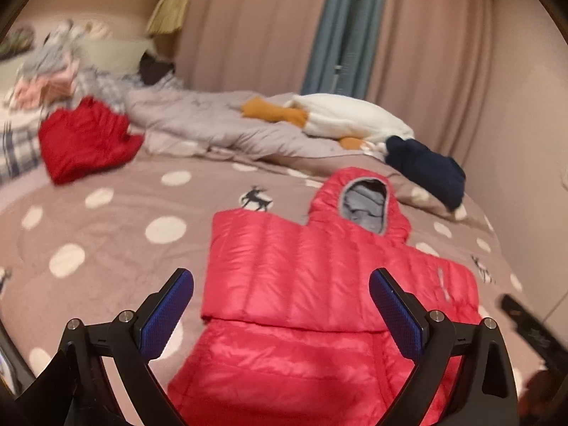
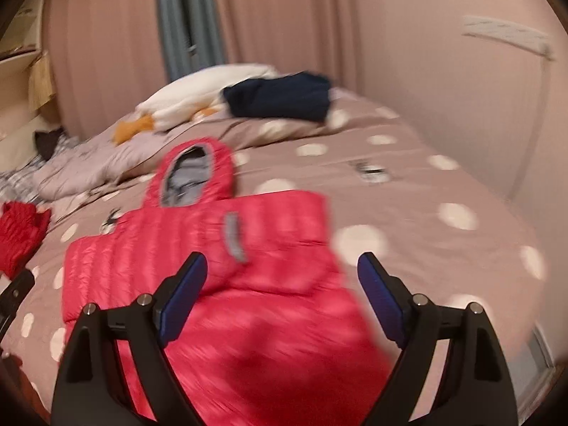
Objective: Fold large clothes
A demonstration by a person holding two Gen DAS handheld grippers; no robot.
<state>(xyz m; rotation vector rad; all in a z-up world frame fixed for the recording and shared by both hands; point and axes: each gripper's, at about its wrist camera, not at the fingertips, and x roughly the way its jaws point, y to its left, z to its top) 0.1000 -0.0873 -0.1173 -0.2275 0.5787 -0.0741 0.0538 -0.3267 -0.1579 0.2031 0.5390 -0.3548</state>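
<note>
Left wrist view is showing a red hooded puffer jacket [image 1: 312, 284] lying flat on the polka-dot bed [image 1: 106, 248], sleeves apparently folded in across the body and hood [image 1: 365, 206] pointing toward the curtains, seemingly so the hem can be brought up next. Both the left tongs [image 1: 281, 310] and right tongs [image 2: 282, 296] are hovering wide and empty over its lower half, likely lining up for a grip. Farther off, a red garment [image 1: 85, 138], a navy garment [image 1: 426, 170] and a plush goose [image 1: 340, 120] are lying aside.
</note>
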